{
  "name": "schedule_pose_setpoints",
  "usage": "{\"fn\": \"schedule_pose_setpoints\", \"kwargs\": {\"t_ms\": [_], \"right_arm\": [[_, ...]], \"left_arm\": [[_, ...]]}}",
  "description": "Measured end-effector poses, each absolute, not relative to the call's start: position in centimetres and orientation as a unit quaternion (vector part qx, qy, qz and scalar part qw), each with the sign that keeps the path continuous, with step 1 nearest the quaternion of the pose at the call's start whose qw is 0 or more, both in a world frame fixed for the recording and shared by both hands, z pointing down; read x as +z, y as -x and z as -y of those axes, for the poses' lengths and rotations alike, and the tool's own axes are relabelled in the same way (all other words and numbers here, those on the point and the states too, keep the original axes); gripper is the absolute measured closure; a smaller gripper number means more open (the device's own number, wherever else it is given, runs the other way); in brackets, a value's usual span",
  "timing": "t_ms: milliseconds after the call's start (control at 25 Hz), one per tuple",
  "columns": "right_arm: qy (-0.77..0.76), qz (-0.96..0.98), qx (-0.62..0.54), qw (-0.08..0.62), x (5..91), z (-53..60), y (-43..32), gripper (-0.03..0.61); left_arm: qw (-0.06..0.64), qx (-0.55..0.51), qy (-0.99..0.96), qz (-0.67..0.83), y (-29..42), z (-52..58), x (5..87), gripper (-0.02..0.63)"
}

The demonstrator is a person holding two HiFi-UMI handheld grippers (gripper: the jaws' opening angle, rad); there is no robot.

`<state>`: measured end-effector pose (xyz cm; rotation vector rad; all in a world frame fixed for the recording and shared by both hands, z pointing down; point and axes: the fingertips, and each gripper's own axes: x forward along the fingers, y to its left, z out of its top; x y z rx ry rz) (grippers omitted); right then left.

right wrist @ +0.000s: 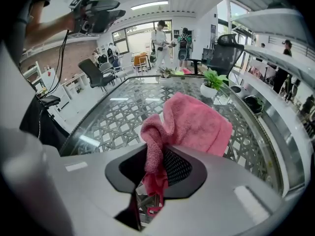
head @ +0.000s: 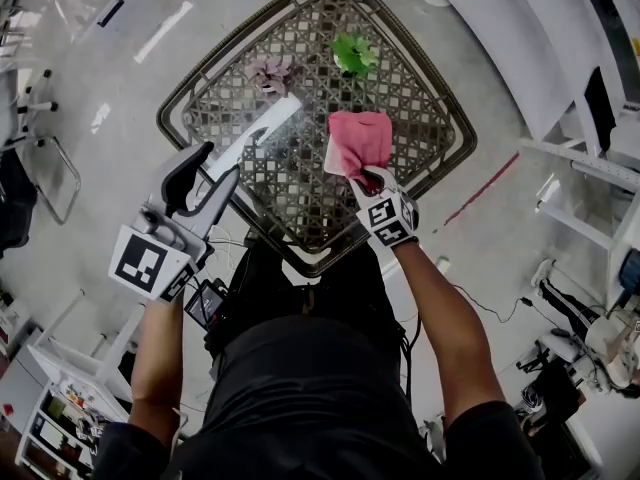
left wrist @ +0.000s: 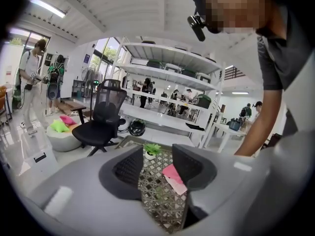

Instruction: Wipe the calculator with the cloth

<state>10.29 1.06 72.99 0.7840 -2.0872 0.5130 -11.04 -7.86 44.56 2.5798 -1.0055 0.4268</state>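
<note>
Your right claw (right wrist: 156,163) is pressed together on a bunched fold of the pink cloth (right wrist: 197,122). A short pinched tail hangs below the jaws, and the rest of the cloth spreads beyond them onto the glass table (right wrist: 110,117). In the head view the right claw (head: 367,181) points steeply down at the near edge of the cloth (head: 362,138). The calculator (head: 332,156) lies under the cloth, just beyond the jaws, with only a pale strip showing at the cloth's left edge. The left gripper view shows the same pale slab (left wrist: 180,186) sticking out from under the cloth (left wrist: 172,172), while the right gripper view does not show it at all. Treat the step in hand as the wiping stroke itself, since the cloth is gripped and laid over the calculator. The next move calls for dragging the cloth across the calculator's face with light downward pressure. Keep the jaws closed on the fold, and keep each stroke short, because the calculator may slide on the glass. Your left claw (left wrist: 157,168) is spread with nothing between its jaws. In the head view the left claw (head: 208,175) is by the near-left edge of the table (head: 163,120), well apart from the calculator. Bring it in to steady the calculator if it shifts. A green plant (head: 353,55) stands on the far side of the table, so stop your strokes short of it.
</note>
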Motion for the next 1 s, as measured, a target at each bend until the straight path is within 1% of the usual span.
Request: {"fn": "schedule_pose_setpoints", "kwargs": {"t_ms": [440,720,1000], "right_arm": [[-0.336,0.818,0.215,0.415,72.2,-0.9,-13.5,0.505],[-0.352,0.810,0.220,0.415,72.1,-0.8,-14.2,0.505],[-0.394,0.785,0.238,0.416,72.3,-0.4,-17.1,0.505]], "left_arm": [[0.166,0.151,-0.912,0.342,9.4,8.5,44.5,0.416],[0.164,0.159,-0.912,0.341,9.8,7.9,44.5,0.416],[0.172,0.173,-0.907,0.343,10.2,7.4,44.4,0.416]]}}
